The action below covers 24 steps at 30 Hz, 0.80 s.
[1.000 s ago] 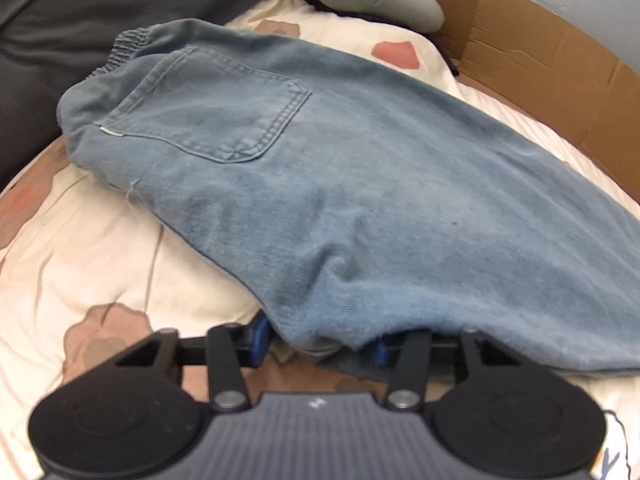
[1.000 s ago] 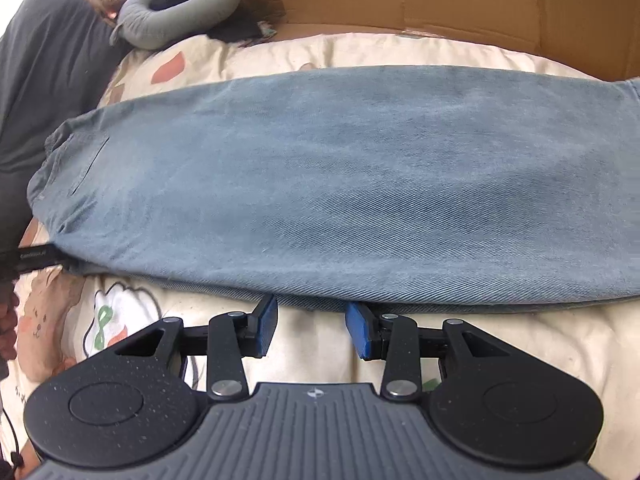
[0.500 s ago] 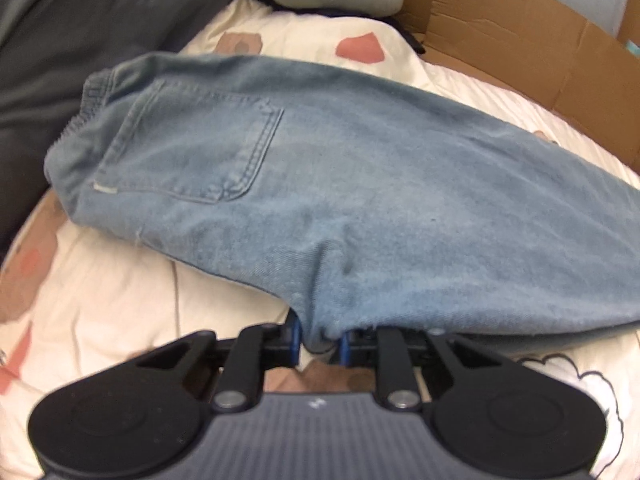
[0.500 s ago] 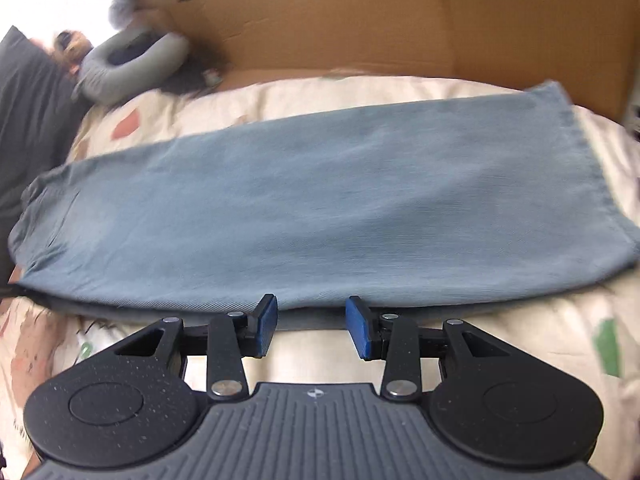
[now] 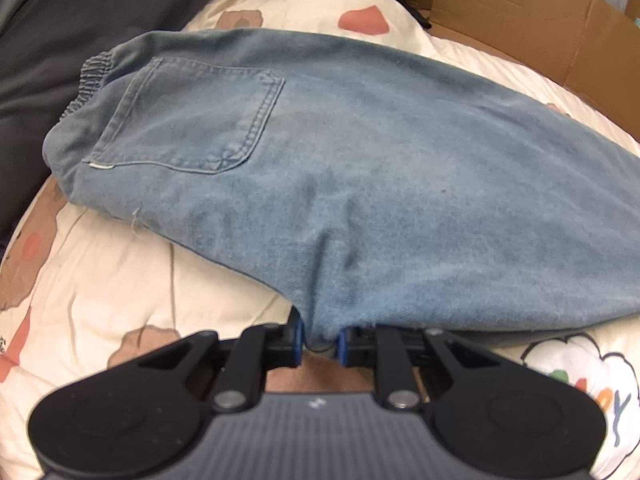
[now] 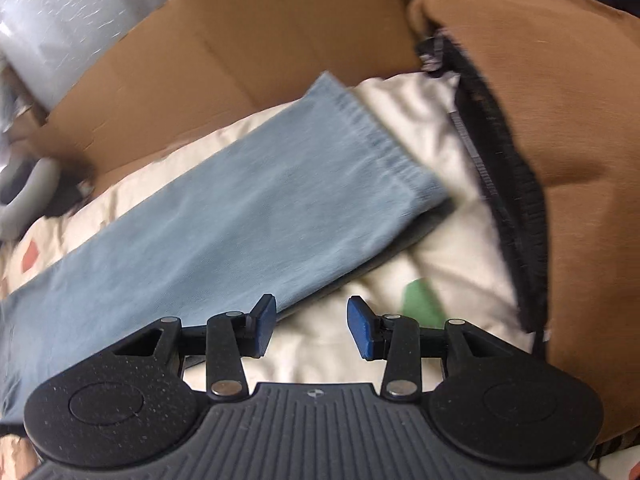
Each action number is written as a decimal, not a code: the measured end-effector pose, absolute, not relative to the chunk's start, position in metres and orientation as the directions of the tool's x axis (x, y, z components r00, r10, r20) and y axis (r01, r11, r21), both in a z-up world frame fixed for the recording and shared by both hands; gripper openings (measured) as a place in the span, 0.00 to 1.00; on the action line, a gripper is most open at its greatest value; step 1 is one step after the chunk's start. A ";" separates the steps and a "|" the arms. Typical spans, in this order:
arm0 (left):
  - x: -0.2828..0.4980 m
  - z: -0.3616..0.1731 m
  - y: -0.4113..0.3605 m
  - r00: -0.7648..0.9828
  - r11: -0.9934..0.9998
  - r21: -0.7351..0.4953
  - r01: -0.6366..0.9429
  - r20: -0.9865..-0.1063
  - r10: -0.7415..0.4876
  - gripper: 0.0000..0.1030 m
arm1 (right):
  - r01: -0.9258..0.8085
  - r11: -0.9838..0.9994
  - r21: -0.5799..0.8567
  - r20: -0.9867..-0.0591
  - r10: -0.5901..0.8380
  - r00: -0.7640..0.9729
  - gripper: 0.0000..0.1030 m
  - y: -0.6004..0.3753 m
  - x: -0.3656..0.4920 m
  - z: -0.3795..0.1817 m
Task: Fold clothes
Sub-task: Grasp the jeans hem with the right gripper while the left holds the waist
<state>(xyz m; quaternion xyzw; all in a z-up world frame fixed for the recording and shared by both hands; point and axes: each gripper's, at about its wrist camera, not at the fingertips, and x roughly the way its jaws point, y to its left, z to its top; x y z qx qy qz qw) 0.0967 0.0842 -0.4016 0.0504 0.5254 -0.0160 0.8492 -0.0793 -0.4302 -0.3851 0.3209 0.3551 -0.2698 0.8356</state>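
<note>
Left claw (image 5: 320,340) pinches soft, faded denim jeans (image 5: 360,184).

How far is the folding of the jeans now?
Done: the jeans lie folded lengthwise, leg on leg, on the bedsheet. In hand: the left gripper pinches their near edge by the seat. Left: the open right gripper holds nothing near the hem; no crosswise fold yet.

A cream patterned bedspread (image 5: 120,280) is bordered by brown cardboard (image 6: 240,60) and a dark pillow (image 5: 60,40).
</note>
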 end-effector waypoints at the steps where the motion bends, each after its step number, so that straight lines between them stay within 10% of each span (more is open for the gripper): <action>1: 0.097 -0.401 0.085 0.446 0.995 0.066 0.081 -0.895 0.024 0.17 | 0.688 0.635 0.350 -0.765 -0.230 0.601 0.45 -0.432 -0.081 -0.387; 24: 0.101 -0.402 0.084 0.447 0.993 0.076 0.085 -0.894 0.030 0.16 | 0.849 0.397 0.348 -0.744 -0.434 0.508 0.45 -0.469 -0.068 -0.411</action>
